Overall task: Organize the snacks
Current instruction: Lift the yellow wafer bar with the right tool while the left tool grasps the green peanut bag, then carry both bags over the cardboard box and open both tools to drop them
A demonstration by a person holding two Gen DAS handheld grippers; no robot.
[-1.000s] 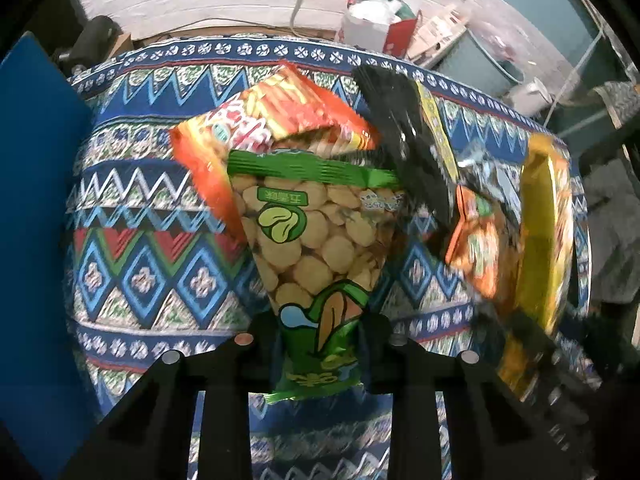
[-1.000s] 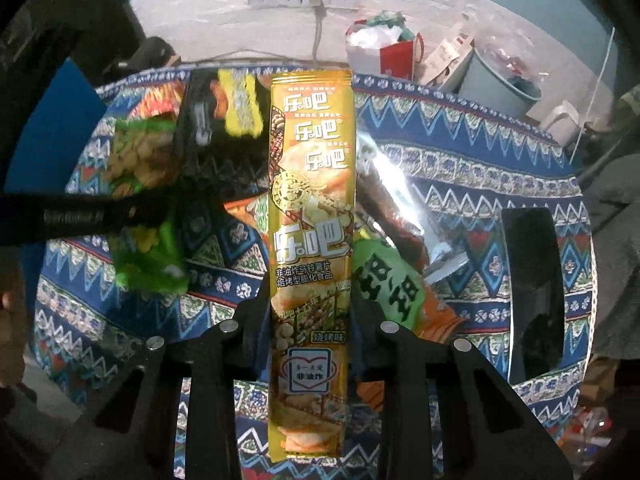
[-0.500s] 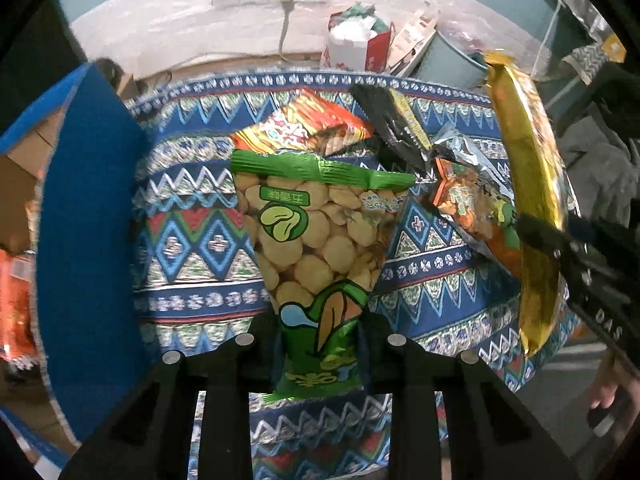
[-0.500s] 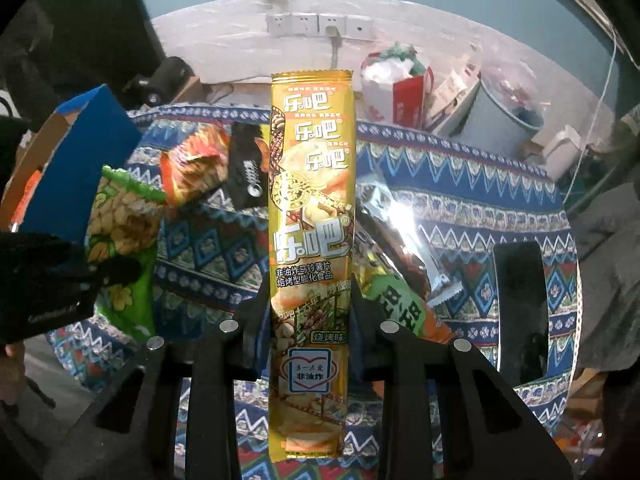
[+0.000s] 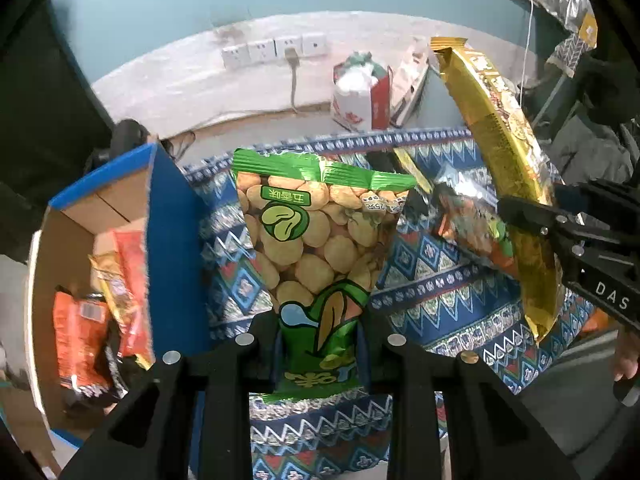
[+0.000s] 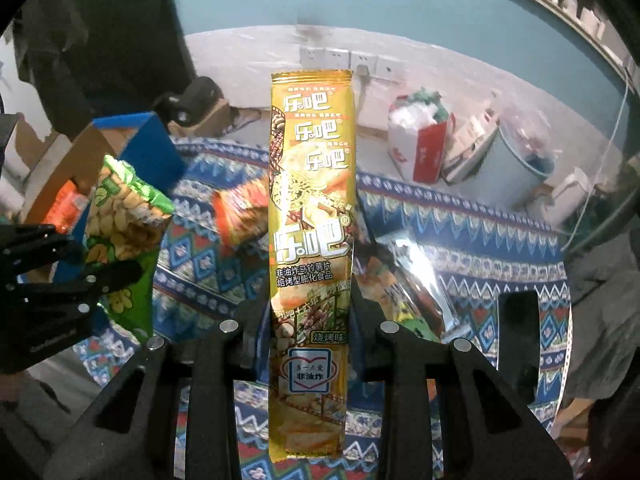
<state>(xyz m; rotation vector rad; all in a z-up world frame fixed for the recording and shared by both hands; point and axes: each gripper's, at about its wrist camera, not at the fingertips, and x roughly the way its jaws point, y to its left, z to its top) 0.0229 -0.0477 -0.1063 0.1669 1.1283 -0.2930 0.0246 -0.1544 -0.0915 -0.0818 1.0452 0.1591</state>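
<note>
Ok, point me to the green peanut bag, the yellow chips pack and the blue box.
green peanut bag (image 5: pixel 316 240), left wrist view, bag's printed front.
yellow chips pack (image 6: pixel 312 216), right wrist view, middle of front.
blue box (image 5: pixel 170 240), left wrist view, outer side wall.

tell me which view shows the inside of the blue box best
The left wrist view: the blue box opens toward the camera, with orange snack packs visible inside. The right wrist view shows only its blue corner and cardboard flap, mostly hidden behind the green peanut bag.

Snack packets (image 6: pixel 240 212) on patterned tablecloth (image 5: pixel 440 304)
</note>
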